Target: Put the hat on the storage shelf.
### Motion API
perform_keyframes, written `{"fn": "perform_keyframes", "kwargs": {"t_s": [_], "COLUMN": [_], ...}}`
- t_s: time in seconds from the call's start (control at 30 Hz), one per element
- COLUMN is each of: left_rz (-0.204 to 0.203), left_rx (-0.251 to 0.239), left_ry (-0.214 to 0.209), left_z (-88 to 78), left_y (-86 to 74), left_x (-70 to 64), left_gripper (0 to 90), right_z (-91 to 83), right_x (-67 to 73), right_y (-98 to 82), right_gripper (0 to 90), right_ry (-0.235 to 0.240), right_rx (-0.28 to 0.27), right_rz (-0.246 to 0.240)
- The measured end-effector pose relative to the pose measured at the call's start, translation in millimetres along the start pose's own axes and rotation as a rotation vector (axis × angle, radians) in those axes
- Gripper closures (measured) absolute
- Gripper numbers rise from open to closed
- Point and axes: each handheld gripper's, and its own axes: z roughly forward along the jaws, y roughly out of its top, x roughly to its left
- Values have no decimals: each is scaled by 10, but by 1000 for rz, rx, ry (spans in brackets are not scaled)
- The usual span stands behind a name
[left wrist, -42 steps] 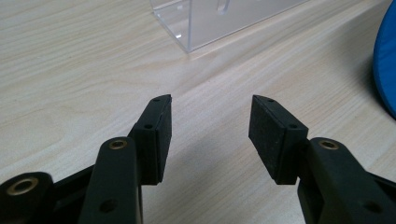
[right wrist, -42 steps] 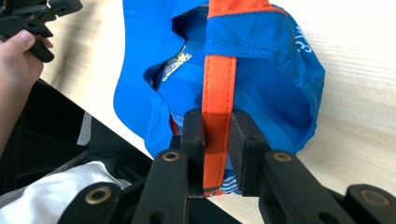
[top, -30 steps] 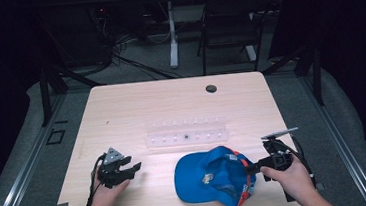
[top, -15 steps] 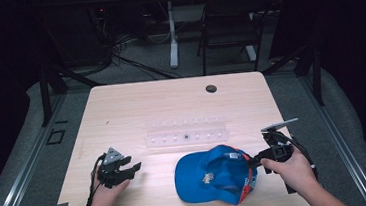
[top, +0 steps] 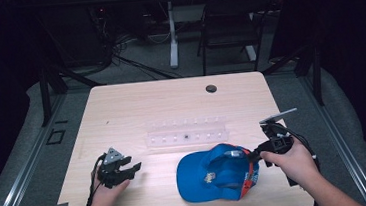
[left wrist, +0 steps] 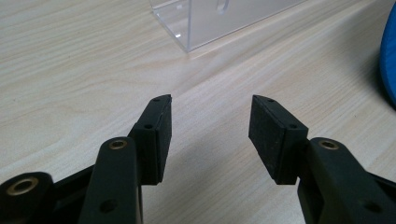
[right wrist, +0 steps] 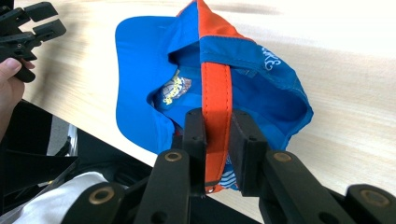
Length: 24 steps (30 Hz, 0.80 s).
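A blue cap (top: 212, 173) with an orange back strap (right wrist: 215, 93) lies upside down near the table's front edge, right of centre. My right gripper (top: 253, 153) is shut on that strap at the cap's right side; in the right gripper view the pads (right wrist: 245, 135) squeeze the orange band and the back of the cap hangs lifted off the wood. My left gripper (top: 135, 168) rests at the front left of the table, open, with bare wood between its fingers (left wrist: 161, 126).
A clear plastic rack (top: 186, 132) lies across the middle of the wooden table (top: 170, 99); its corner (left wrist: 196, 28) shows ahead of the left gripper. A small black disc (top: 211, 88) sits at the back. A chair and cables stand beyond the table.
My right gripper has risen a little with the cap's strap in it, tilting the back of the cap up. The left gripper has stayed put.
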Motion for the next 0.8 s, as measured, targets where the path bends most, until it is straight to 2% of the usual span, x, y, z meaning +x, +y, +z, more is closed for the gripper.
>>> {"fn": "perform_keyframes", "kwargs": {"t_s": [0.07,0.13,0.3,0.33,0.4,0.43,0.53,0.73,0.8], "left_rz": [-1,-1,-1,-1,0,0,1,1,-2], "left_rx": [-1,-1,-2,-2,0,0,1,2,1], "left_ry": [-1,0,0,1,1,1,1,1,-1], "left_z": [-1,-1,-2,-2,0,1,1,2,2], "left_y": [0,0,0,0,-1,-1,0,0,-1], "left_x": [1,1,0,0,0,0,-1,-1,-4], "left_gripper": [496,496,496,496,496,496,496,496,496], "right_z": [-36,-58,-128,-152,-172,-190,-220,-342,-392], "right_x": [12,41,71,67,87,85,129,198,207], "right_y": [23,38,78,92,98,105,117,167,194], "right_gripper": [778,778,778,778,778,778,778,778,779], "right_ry": [-4,-16,-32,-34,-39,-37,-41,-50,-43], "right_rx": [6,-11,-8,11,2,13,-7,-19,-3], "right_rz": [-14,-1,-9,-25,-16,-28,-15,-29,-40]}}
